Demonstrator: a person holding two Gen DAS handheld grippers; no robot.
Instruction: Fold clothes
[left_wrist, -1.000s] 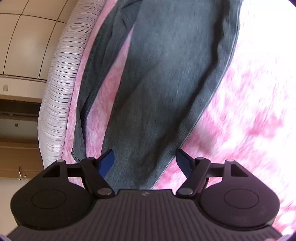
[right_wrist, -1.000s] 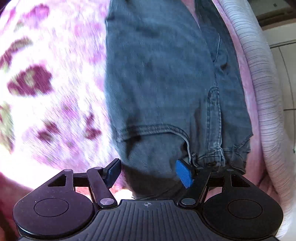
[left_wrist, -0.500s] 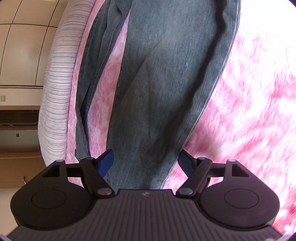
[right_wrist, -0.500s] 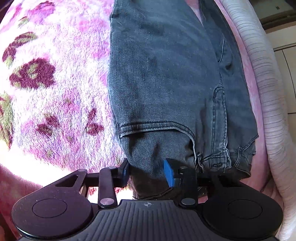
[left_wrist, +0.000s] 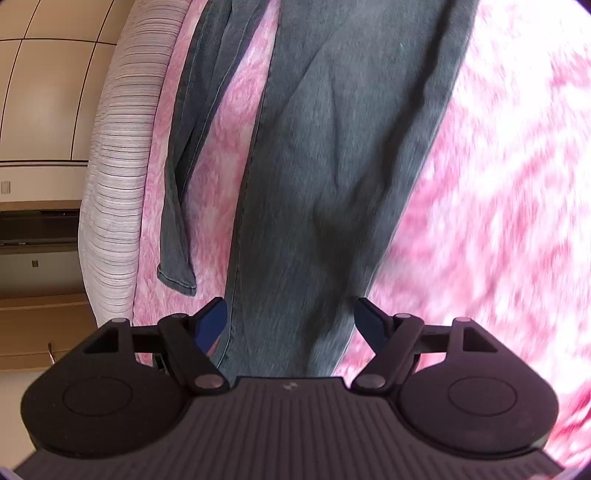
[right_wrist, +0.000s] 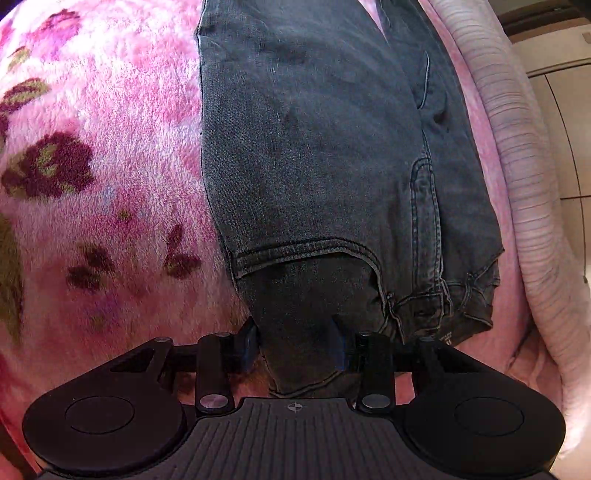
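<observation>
Dark grey jeans (left_wrist: 332, 166) lie stretched out on a pink flowered blanket (left_wrist: 498, 184). In the left wrist view my left gripper (left_wrist: 290, 325) is open and straddles one trouser leg, its blue pads clear of the cloth on both sides. The other leg (left_wrist: 181, 221) lies bunched and narrow to the left, its hem showing. In the right wrist view the waist end of the jeans (right_wrist: 314, 147) fills the middle, pocket seam and belt loops visible. My right gripper (right_wrist: 295, 341) is shut on a fold of denim at the waist edge.
The blanket (right_wrist: 110, 166) spreads wide to the left of the jeans in the right wrist view. A white ribbed mattress edge (left_wrist: 114, 166) (right_wrist: 524, 184) runs close beside the jeans. Beyond it are a tiled floor and wooden furniture (left_wrist: 37, 229).
My right gripper's fingers have drawn together onto the denim at the waist. My left gripper has slid along the trouser leg, so the other leg's hem sits higher in its view.
</observation>
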